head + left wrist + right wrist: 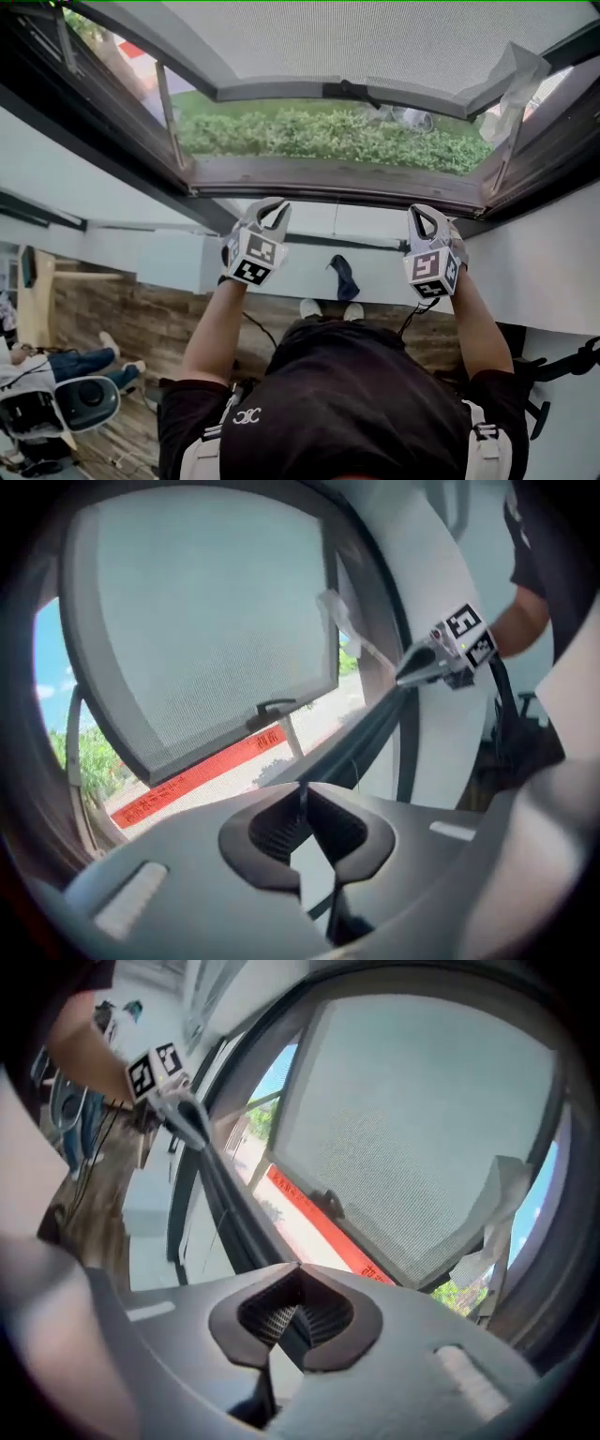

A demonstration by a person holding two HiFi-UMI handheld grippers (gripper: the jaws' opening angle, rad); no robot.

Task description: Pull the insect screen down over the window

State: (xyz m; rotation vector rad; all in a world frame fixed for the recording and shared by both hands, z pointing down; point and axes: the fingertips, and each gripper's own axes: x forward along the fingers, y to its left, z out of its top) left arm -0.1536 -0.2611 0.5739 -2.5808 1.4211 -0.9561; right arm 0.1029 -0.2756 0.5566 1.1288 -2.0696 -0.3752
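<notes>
1. White walls and a wood-patterned floor [141,323] surround a dark-framed window [328,178], with a green hedge [328,136] outside.
2. At the left gripper [302,787], the jaws are pressed together at the tips with nothing between them. In the head view it is held up, its tips near the window's lower rail.
3. The right gripper [298,1266] is the same: its jaws meet at the tips and hold nothing. It sits level with the left one and well apart from it, its marker cube facing the head camera.
4. Neither gripper touches the insect screen [375,37], which hangs well above both.
5. The insect screen is a pale grey panel of fine mesh. A dark grey bottom bar [272,92] edges it, and a small dark handle [347,91] sits at the bar's middle.
6. It covers only the upper part of the opening. Between the bottom bar and the lower rail there is an open gap, and the hedge shows through it.
7. Crumpled translucent wrap [516,75] clings to the window's right side.
8. Both gripper views show a red strip [206,766] with print outside, just below the bottom bar.
</notes>
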